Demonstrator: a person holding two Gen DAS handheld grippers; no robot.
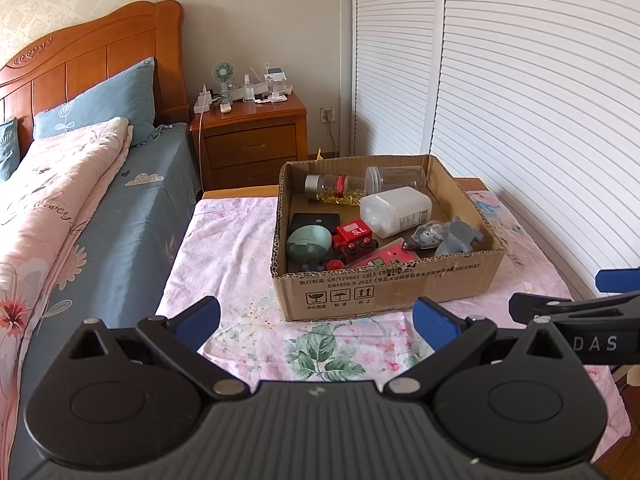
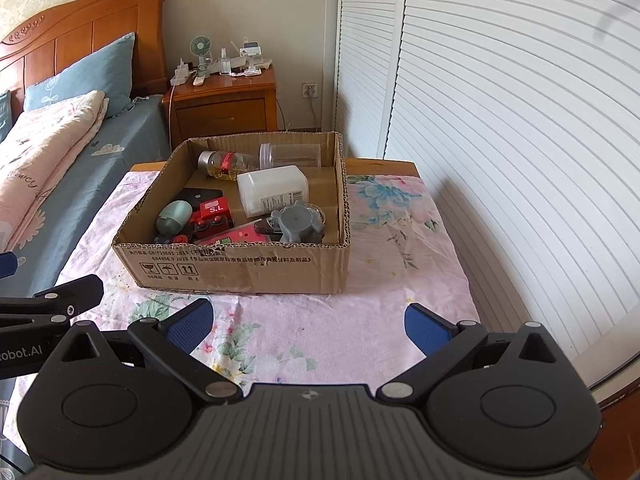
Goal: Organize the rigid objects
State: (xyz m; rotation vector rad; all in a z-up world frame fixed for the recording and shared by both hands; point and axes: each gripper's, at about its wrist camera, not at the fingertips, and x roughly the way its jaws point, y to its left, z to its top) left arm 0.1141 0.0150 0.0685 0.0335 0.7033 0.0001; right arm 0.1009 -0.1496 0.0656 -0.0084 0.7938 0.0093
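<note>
An open cardboard box (image 1: 384, 292) (image 2: 240, 270) stands on a table covered with a floral cloth (image 1: 248, 336) (image 2: 320, 332). Inside lie a white plastic bottle (image 1: 396, 210) (image 2: 274, 194), a clear jar (image 1: 398, 178) (image 2: 292, 155), a bottle of yellow capsules (image 1: 334, 188) (image 2: 224, 164), a red toy train (image 1: 354, 238) (image 2: 212, 216), a green egg-shaped case (image 1: 309, 243) (image 2: 174, 216), a grey knob-like part (image 1: 458, 236) (image 2: 296, 224), a pink card (image 1: 384, 258) and a black case (image 1: 314, 222). My left gripper (image 1: 318, 322) and right gripper (image 2: 308, 326) hang open and empty, short of the box's near wall.
A bed (image 1: 80, 208) with a pink quilt and blue pillow lies to the left. A wooden nightstand (image 1: 252, 136) with a small fan and clutter stands behind. White louvred wardrobe doors (image 1: 520, 100) line the right side. The right gripper's arm (image 1: 576, 316) shows at the left view's right edge.
</note>
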